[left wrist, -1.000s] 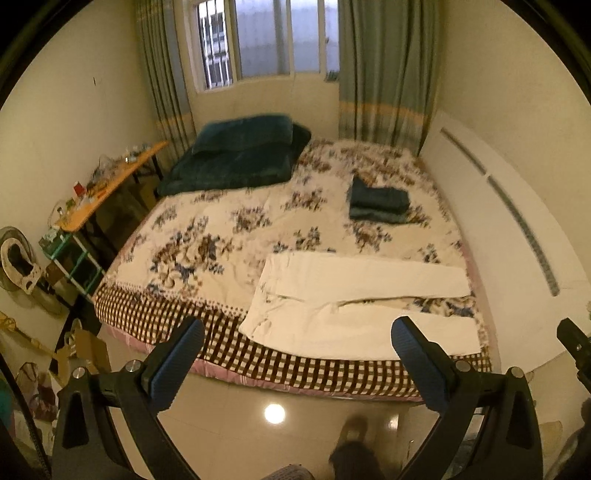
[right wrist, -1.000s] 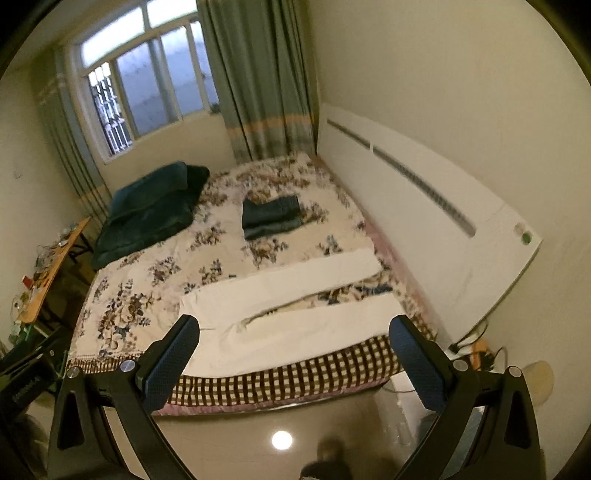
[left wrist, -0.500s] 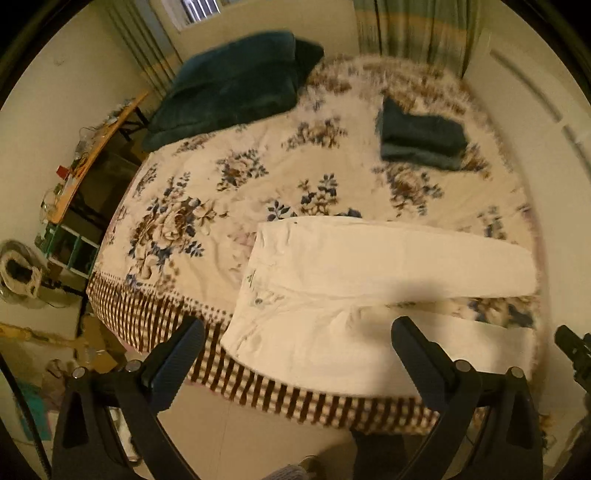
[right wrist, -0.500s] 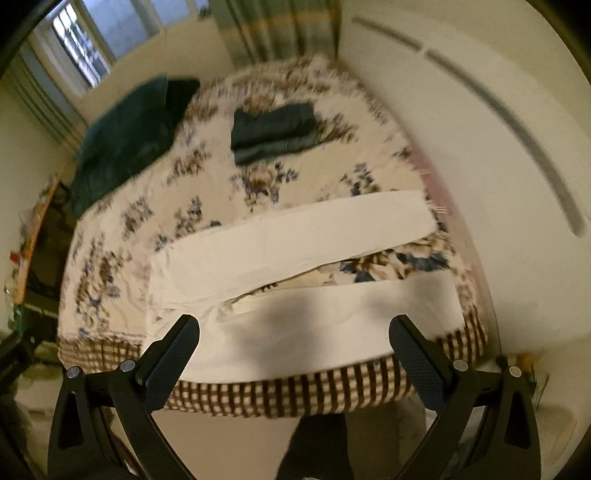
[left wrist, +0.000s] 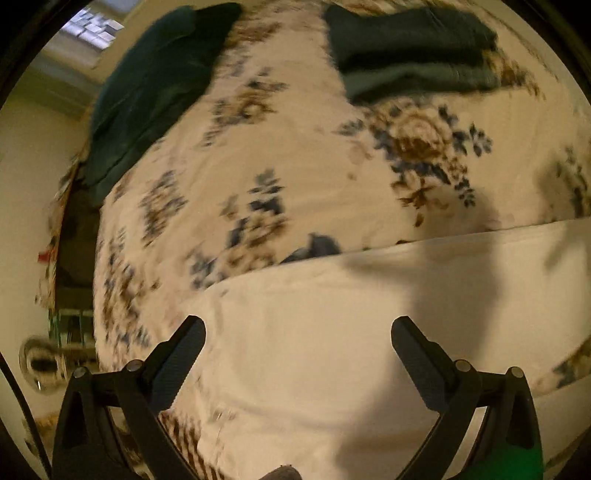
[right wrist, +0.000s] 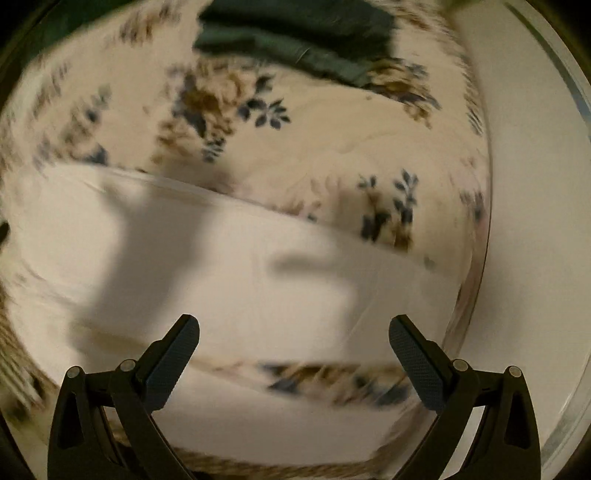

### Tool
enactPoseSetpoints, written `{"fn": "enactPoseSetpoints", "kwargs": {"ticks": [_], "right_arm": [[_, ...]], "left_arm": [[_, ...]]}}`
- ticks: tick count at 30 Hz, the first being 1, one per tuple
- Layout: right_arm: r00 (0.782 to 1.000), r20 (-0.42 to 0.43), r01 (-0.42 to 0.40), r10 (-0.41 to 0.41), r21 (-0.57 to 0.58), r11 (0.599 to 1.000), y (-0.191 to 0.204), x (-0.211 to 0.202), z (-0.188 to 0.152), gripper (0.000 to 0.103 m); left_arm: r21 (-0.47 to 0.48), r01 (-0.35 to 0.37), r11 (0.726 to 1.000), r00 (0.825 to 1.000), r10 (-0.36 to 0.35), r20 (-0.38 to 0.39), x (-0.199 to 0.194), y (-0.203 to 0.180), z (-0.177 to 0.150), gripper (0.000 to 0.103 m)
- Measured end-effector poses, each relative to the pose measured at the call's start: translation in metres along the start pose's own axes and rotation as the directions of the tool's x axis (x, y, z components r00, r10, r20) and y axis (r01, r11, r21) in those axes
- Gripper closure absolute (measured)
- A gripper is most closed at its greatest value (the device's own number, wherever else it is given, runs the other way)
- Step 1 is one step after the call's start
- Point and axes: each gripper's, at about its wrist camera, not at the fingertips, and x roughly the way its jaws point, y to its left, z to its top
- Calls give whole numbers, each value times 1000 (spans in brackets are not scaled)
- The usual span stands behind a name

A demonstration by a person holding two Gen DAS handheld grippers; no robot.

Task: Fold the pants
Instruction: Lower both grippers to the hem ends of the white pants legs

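Left wrist view: left gripper (left wrist: 297, 332) hangs over the bed w/ jaws spread wide, nothing between them, both dark ribbed pads (left wrist: 177, 363) clear of the fabric. Below it, cream pants (left wrist: 332, 332) lie flat on the floral bedspread (left wrist: 295, 166), along the bed's near edge; the waist end seems to sit toward the near left corner, w/ a leg running off to the right. A soft shadow crosses the pants on the right. A strip of brown-check bed skirt (left wrist: 184, 439) shows at the near edge under the waist. Farther back, a folded dark green garment stack (left wrist: 410, 51) sits on the spread toward the far right; a dark green blanket (left wrist: 147, 85) is bunched at the far left corner. Window (left wrist: 92, 29) is top left, blurred. Clutter left of the bed is too smeared to name.

Right wrist view: right gripper (right wrist: 293, 328) also has jaws wide apart, empty, above the pants (right wrist: 240, 280). Two cream legs run across w/ a band of floral spread showing between them near the bottom; the gripper is over the farther leg. Dark shadows fall on the fabric. Folded green stack (right wrist: 295, 40) is at the top. White headboard panel (right wrist: 535, 221) borders the bed's right edge. Lots of motion blur, so fine detail is unclear.
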Motion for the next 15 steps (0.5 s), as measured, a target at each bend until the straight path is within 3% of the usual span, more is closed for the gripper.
{"fn": "enactPoseSetpoints", "kwargs": {"ticks": [3, 6, 10, 11, 13, 15], "right_arm": [[992, -117, 33, -55, -181, 983, 22, 55, 38, 0], [971, -209, 35, -114, -344, 938, 43, 109, 70, 0], [967, -192, 46, -168, -517, 855, 67, 145, 83, 4], [968, -201, 16, -152, -553, 833, 73, 153, 82, 11], [969, -233, -66, -83, -567, 821, 77, 157, 79, 38], [971, -238, -113, -32, -572, 812, 80, 153, 71, 77]], "left_arm": [[81, 29, 996, 999, -27, -26, 43, -25, 22, 0], [155, 90, 984, 994, -80, -70, 79, -46, 35, 1], [292, 176, 940, 982, -148, -117, 110, -63, 42, 2], [325, 186, 927, 980, -153, -125, 115, -66, 42, 2], [415, 206, 886, 977, -165, -133, 122, -70, 41, 2], [492, 226, 841, 974, -178, -143, 127, -73, 42, 2]]}}
